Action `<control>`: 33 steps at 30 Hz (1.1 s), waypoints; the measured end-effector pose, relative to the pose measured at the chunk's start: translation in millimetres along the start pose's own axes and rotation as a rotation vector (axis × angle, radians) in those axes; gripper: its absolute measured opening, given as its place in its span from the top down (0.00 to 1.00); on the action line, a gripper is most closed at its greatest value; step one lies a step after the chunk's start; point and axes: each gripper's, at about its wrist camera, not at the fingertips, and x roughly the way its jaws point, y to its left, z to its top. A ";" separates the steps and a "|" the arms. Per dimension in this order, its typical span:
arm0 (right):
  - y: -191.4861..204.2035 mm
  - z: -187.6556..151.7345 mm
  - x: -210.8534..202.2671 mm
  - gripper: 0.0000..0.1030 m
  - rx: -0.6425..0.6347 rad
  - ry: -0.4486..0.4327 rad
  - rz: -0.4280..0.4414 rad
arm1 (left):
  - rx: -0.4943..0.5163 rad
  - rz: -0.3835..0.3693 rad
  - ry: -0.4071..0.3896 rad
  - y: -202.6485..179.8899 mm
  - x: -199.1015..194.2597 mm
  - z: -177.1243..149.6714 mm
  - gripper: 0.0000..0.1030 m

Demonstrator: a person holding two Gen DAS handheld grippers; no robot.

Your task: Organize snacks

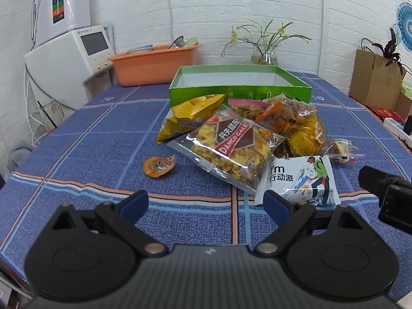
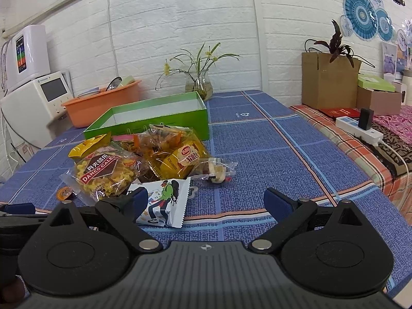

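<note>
A pile of snack packets lies on the blue checked tablecloth in front of an empty green box [image 1: 239,91] [image 2: 144,123]. On the near side lies a clear waffle packet [image 1: 229,149] [image 2: 103,175], beside it a white packet with a hiker drawing [image 1: 303,177] [image 2: 164,200]. A yellow chip bag [image 1: 190,113], yellow bread packets [image 2: 180,159] and a small clear-wrapped cake [image 2: 216,171] make up the rest. A small orange jelly cup [image 1: 159,166] lies apart to the left. My left gripper [image 1: 206,202] is open above bare cloth. My right gripper [image 2: 206,202] is open, its left finger in front of the white packet.
An orange basin [image 1: 154,63] with dishes and a glass vase [image 1: 265,55] of flowers stand behind the box. White appliances [image 1: 69,43] fill the back left. Cardboard boxes [image 2: 327,79] and a power strip [image 2: 360,128] sit to the right on a patterned cloth.
</note>
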 end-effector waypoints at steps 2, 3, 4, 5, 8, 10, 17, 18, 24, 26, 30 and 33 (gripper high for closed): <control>0.3 0.3 -0.2 0.00 -0.006 -0.002 0.003 | 0.006 0.003 0.003 -0.6 0.2 -0.5 0.12; 1.8 0.3 -0.2 0.00 -0.012 -0.002 0.003 | 0.009 0.004 0.003 -1.0 -0.1 -0.7 0.12; 2.9 0.2 -0.3 0.00 -0.018 -0.003 0.003 | 0.013 0.004 0.001 -1.2 -0.7 -1.0 0.12; 3.9 0.0 -0.5 0.00 -0.023 -0.003 0.003 | 0.016 0.004 -0.003 -1.4 -1.3 -1.0 0.12; 5.5 -0.8 0.0 0.00 -0.033 -0.002 -0.001 | 0.020 0.000 -0.012 -1.7 -2.9 -1.0 0.12; 5.9 -0.8 0.1 0.00 -0.034 -0.002 -0.003 | 0.017 -0.004 -0.015 -0.9 -3.3 -0.9 0.12; 6.9 -1.3 0.3 0.00 -0.034 -0.001 0.000 | 0.018 0.000 -0.017 -0.9 -3.2 -1.4 0.12; 7.2 -1.2 0.5 0.00 -0.034 0.000 -0.001 | 0.019 0.003 -0.018 -0.4 -3.3 -1.5 0.12; 9.1 -1.6 2.3 0.00 -0.043 0.015 -0.016 | 0.014 0.018 -0.025 4.0 -3.8 -1.6 0.12; 9.3 -1.6 2.9 0.00 -0.042 0.020 -0.017 | 0.021 0.018 -0.028 3.4 -4.5 -1.9 0.12; 10.0 -1.4 2.8 0.00 -0.046 0.019 -0.015 | 0.039 0.020 -0.029 0.4 -4.8 -2.2 0.12; 10.0 -1.4 2.9 0.00 -0.045 0.020 -0.013 | 0.038 0.020 -0.024 0.8 -3.8 -2.4 0.12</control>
